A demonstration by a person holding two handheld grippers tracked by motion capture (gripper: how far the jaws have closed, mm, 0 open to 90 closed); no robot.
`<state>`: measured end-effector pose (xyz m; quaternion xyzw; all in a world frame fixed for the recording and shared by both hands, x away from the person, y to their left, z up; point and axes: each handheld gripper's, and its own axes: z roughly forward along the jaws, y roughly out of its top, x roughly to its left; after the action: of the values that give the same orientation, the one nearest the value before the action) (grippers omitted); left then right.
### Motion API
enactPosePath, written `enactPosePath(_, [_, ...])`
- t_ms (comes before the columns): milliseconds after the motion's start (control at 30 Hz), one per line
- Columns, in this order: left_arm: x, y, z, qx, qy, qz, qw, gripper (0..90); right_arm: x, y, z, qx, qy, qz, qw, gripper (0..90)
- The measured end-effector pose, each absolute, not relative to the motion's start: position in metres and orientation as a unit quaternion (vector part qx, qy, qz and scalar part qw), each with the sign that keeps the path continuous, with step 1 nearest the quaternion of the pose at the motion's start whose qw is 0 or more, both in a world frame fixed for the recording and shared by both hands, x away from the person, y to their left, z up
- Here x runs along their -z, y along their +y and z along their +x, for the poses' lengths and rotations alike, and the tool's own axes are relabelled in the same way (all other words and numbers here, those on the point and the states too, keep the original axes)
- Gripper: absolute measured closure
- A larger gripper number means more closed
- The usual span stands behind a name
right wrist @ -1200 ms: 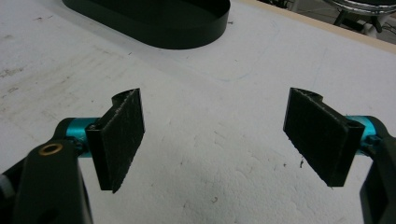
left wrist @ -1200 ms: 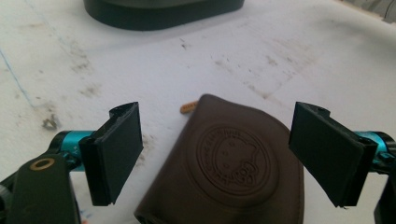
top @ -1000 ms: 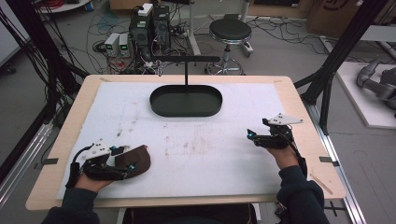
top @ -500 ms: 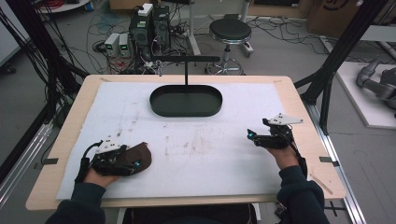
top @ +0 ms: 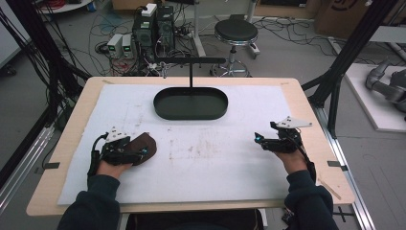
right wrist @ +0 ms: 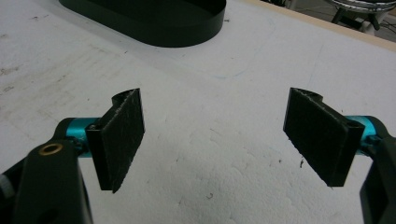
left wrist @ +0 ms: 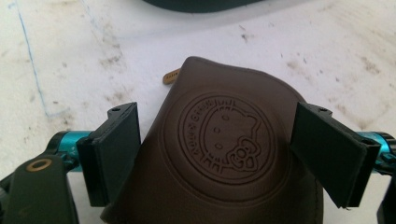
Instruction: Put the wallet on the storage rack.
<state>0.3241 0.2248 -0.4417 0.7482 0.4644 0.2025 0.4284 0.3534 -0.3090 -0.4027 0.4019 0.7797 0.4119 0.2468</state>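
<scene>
From my seat the left gripper (top: pixel 143 152) matters most: its fingers (left wrist: pixel 115 151) stand spread wide, one on either side of the brown leather pouch (left wrist: pixel 219 149), and neither pad seems to touch it. In the left gripper view the pouch lies flat on the white mat of the desk (top: pixel 201 187), its embossed round cartoon stamp facing up, and runs from 6 o'clock, under the gripper, toward 12 o'clock. Its rounded far end and a small tan tab poke out beyond the fingertips. So the long axis runs along my reach and the fingers straddle the short width. I judge that closing now would pinch the sides rather than the flat faces, and the soft leather might buckle.

Farther off at 12 o'clock sits the black oval tray (top: pixel 190 103) with its upright handle.

The right gripper (top: pixel 259 139) hovers well apart over bare mat, its fingers (right wrist: pixel 123 140) open and empty. The left hand is plainly nearer the pouch.
</scene>
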Motion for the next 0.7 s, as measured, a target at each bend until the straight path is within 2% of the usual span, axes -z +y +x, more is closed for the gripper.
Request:
enactPosePath(33, [0.436, 0.232, 0.324, -0.201, 0.464, 0.730, 0.460, 21.6, 0.403, -0.309, 0.353, -0.412, 0.780, 0.401, 0.246, 20.7])
enactPosePath(167, [0.433, 0.247, 0.326, -0.201, 0.472, 0.718, 0.471, 21.2, 0.403, -0.311, 0.353, -0.411, 0.779, 0.403, 0.248, 20.8])
enactPosePath(233, [0.436, 0.257, 0.328, -0.182, 0.485, 0.712, 0.473, 20.0, 0.403, -0.311, 0.353, -0.412, 0.779, 0.403, 0.247, 20.8])
enactPosePath(367, [0.447, 0.267, 0.333, -0.106, 0.498, 0.718, 0.475, 19.9, 0.403, -0.310, 0.353, -0.412, 0.779, 0.403, 0.246, 20.8])
enactPosePath(700, [0.453, 0.264, 0.334, -0.069, 0.473, 0.746, 0.464, 18.5, 0.402, -0.307, 0.354, -0.411, 0.781, 0.400, 0.245, 20.8])
